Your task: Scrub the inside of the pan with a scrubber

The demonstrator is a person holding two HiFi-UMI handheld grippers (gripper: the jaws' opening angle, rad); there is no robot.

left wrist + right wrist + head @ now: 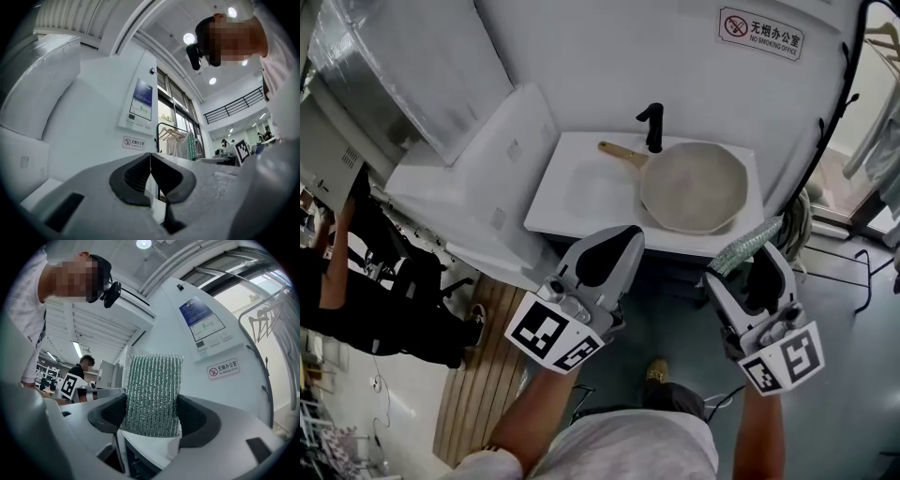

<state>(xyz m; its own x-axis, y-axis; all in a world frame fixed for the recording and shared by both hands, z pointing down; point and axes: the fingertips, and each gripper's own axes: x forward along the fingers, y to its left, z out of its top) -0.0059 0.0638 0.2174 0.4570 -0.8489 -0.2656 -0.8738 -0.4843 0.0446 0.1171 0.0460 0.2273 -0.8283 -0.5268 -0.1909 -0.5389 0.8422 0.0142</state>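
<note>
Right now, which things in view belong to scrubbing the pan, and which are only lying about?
For the job:
- pan on the white counter
- green scrubber, held in the fingers of the right gripper
- left gripper, shut and empty

Just there:
- black tap behind the pan
- no-smoking sign on the wall
- clothes rack with hangers
</note>
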